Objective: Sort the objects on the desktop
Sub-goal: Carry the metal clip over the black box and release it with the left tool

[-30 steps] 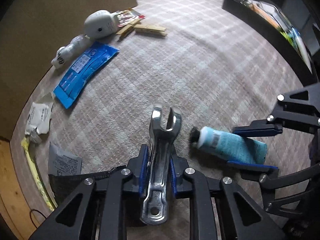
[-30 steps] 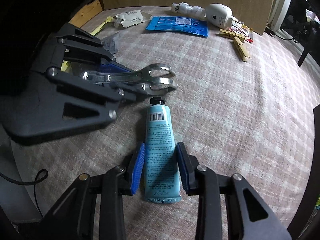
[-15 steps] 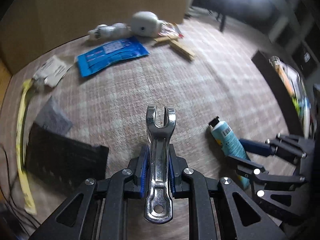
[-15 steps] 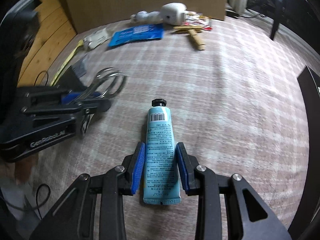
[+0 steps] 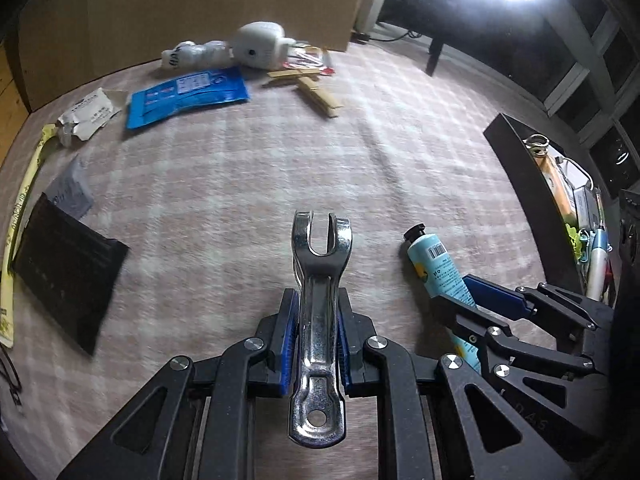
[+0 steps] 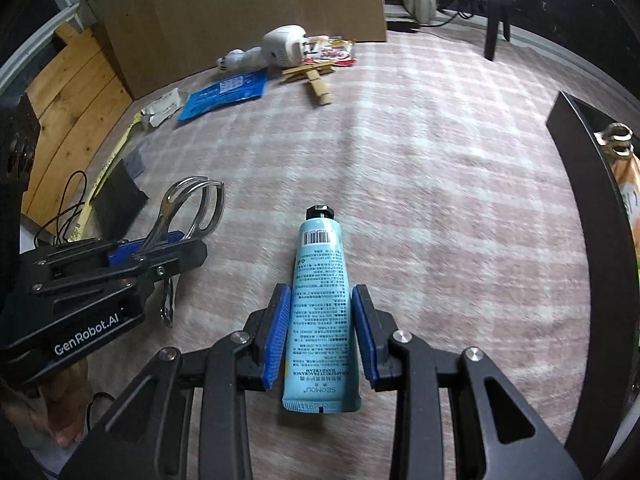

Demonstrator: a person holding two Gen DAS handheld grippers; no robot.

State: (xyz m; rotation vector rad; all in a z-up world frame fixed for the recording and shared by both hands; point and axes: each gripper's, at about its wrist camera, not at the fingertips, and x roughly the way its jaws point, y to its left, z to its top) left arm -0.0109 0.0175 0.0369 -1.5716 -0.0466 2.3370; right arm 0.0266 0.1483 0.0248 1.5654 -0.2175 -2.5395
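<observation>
Left gripper (image 5: 315,340) clenched a chrome clip (image 5: 318,320); right gripper (image 6: 320,336) grasped a blue hand-cream tube (image 6: 320,304), both held above the checked cloth (image 5: 280,184). Carrying each level toward the dark tray (image 5: 516,184) at the right edge seemed advisable. A blue packet (image 5: 186,96), clothespins (image 5: 316,90) and cardboard (image 5: 200,4) occupied the far edge.

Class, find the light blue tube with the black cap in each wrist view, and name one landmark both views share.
Left wrist view: the light blue tube sits at right of centre, cap pointing up-left, held by the right gripper.
Right wrist view: tube at lower centre, between that gripper's blue fingers, cap pointing away.
Shared landmark: the blue packet near the cardboard.
</observation>
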